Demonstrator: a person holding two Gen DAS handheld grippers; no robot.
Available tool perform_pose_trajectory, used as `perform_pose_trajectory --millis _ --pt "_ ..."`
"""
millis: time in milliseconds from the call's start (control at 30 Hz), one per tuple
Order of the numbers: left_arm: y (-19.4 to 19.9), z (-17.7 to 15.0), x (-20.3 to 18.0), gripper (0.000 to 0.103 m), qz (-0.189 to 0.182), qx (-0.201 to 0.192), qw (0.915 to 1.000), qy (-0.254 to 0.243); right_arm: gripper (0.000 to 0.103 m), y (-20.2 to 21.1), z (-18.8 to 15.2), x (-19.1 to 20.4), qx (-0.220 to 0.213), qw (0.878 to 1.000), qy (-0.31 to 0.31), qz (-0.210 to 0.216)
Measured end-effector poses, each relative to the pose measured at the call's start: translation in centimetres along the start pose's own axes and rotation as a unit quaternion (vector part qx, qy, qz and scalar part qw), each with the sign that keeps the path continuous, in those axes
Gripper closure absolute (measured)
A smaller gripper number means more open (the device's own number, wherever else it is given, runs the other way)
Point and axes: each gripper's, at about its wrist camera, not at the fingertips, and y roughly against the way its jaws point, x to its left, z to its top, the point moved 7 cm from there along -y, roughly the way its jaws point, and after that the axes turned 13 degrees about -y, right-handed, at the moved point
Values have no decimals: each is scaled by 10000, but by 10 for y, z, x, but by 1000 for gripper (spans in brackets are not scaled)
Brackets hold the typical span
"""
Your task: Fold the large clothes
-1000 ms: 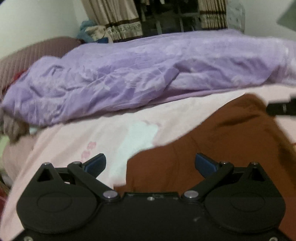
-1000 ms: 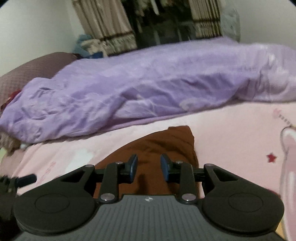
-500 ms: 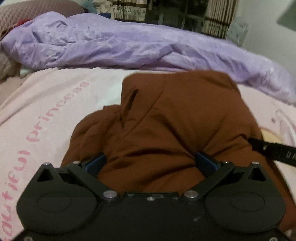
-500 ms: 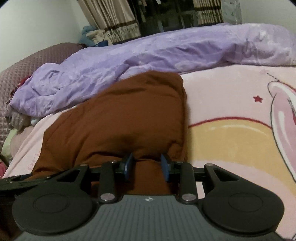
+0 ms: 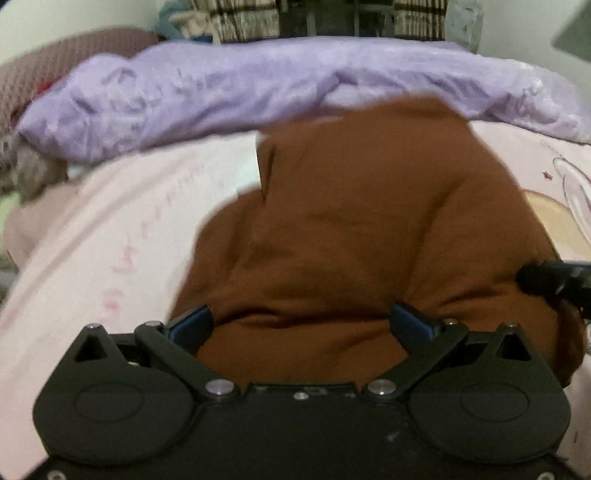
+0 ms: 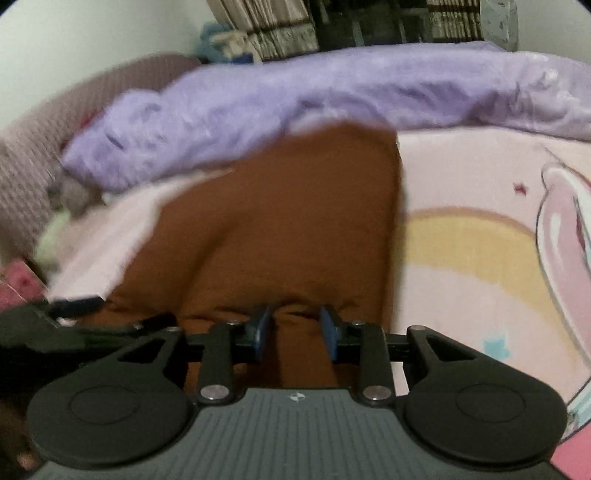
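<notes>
A large brown garment (image 5: 351,221) lies bunched on the pink printed bed sheet (image 5: 110,240). My left gripper (image 5: 301,321) is open wide, and a thick hump of the brown cloth fills the space between its blue pads. In the right wrist view the same garment (image 6: 295,221) stretches away toward the purple duvet. My right gripper (image 6: 295,321) is narrowed onto a gathered fold of it at the near edge. The right gripper's tip (image 5: 554,280) shows at the garment's right side in the left wrist view.
A crumpled purple duvet (image 6: 369,88) runs across the back of the bed, just beyond the garment's far edge. A quilted mauve headboard (image 6: 37,147) stands at the left, and curtains (image 6: 277,29) hang behind. The sheet's cartoon print (image 6: 461,258) spreads out to the right.
Both grippers have come down over the brown garment. A second ago the left gripper had only sheet and the cloth's edge between its fingers; now cloth fills the gap. The garment looks broader and nearer.
</notes>
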Motion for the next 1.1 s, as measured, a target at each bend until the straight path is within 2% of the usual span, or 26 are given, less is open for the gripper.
perform_pose_trajectory --millis 100,167,267,333,367,400,467,600,733,767,833,867,900,933,1000,1033,1100 --pt "9 -1 2 0 15 -75 10000 18 67 3 -8 3 -377 9990 213 -114" --pt "24 0 4 0 106 -150 9998 -65 66 18 -3 8 -356 9991 200 -149" --pt "46 -1 9 0 175 -307 9994 -53 65 38 2 11 -287 9994 197 43" --pt "40 -9 11 0 180 -163 9997 -18 65 41 -3 9 -198 9995 233 59" --pt "30 -14 11 0 157 -15 9999 -7 61 35 -9 5 -141 9996 255 6" --pt "21 -20 9 0 111 89 9999 73 50 25 -16 -1 -110 9996 271 -59" --pt "13 -22 10 0 72 88 9996 270 48 8 -22 -8 -175 9993 281 -158" --pt "19 -17 8 0 204 63 9997 129 47 20 -18 -4 -219 9994 261 -103" --pt "29 -9 21 0 141 -85 9995 283 44 29 -15 -7 -223 9996 79 126" --pt "29 -6 28 0 243 -123 9992 282 41 32 -12 -8 -218 9996 34 200" --pt "34 -2 40 0 744 -108 9970 173 30 37 -4 -11 -283 9992 -26 273" --pt "34 -1 47 0 834 -89 9963 192 23 38 1 -13 -367 9991 -36 209" --pt "33 1 56 0 790 -95 9963 319 16 38 5 -15 -439 9989 -51 154" --pt "31 3 64 0 635 -120 9967 486 13 38 11 -20 -529 9985 -88 113" --pt "20 7 80 0 142 -125 9958 899 12 35 21 -28 -587 9979 -208 158" --pt "10 9 87 0 10 -27 9944 1054 11 31 26 -32 -537 9979 -275 222" --pt "-15 11 97 0 96 318 9934 1099 11 18 31 -37 -314 9985 -345 290"
